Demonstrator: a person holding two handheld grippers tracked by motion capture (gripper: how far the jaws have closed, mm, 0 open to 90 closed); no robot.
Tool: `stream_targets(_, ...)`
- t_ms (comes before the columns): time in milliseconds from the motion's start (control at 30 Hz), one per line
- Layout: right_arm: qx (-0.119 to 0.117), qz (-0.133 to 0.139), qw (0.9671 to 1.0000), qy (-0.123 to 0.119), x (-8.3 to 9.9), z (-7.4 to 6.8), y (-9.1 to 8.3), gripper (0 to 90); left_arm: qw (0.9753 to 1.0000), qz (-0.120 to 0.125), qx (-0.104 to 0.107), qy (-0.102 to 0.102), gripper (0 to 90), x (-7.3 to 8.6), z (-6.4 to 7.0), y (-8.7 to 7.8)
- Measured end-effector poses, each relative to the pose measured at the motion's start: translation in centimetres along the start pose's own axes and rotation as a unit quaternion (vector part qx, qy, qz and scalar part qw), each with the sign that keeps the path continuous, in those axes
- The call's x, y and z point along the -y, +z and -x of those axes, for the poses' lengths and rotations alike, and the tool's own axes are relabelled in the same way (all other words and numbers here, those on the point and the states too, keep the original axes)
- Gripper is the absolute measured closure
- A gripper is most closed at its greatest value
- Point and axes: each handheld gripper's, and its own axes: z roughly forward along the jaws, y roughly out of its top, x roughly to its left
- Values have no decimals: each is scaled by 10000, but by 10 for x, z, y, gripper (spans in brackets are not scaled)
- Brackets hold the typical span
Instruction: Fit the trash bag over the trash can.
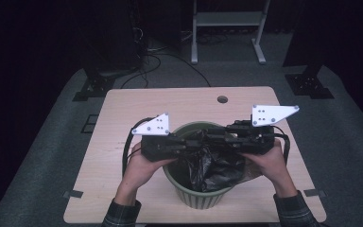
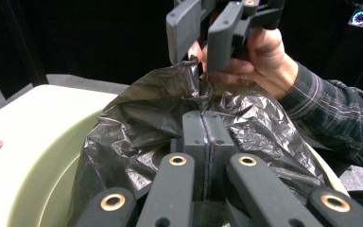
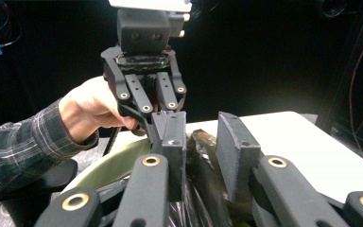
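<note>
Your left tool (image 2: pixel 203 125) pinches the thin, floppy black trash bag (image 2: pixel 137 118); your right tool (image 3: pixel 203 142) is open. Grab its edge.

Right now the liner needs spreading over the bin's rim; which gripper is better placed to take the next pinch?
The right gripper, probably: its jaws stand open beside the black bag, free to take a fresh fold. The left gripper is already shut on the bag above the green bin.

The pale wooden table (image 1: pixel 123 156) with a round cable hole (image 1: pixel 222 99) stands on grey carpet floor (image 1: pixel 345 142). Behind it: a white metal frame stand (image 1: pixel 228 28), black cables (image 1: pixel 156 61), dark surroundings.
</note>
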Motion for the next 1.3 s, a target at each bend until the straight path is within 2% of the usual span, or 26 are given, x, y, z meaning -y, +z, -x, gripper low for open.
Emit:
stream_targets(33,-4,-25,10000,-9,0,0,2,761,10000,2,-2,4,894,0,0,0)
stream_targets(133,41,-97,9999,-84,0,-4,5,900,10000,16,-27,-5,893,0,0,-2)
stream_targets(333,211,-61,9998,-20,1,-1,-2,900,9998,153,-130,-53,890,2,-3,-14)
stream_targets(533,464,21,9989,74,4,5,-18,900,9995,226,-230,-61,891,2,-3,-27)
stream_targets(933,994,109,9946,264,16,14,-57,900,9983,305,-481,-116,891,9,-4,-60)
stream_targets(1300,1272,103,9911,380,26,18,-82,900,9966,287,-722,-259,891,20,-9,-84)
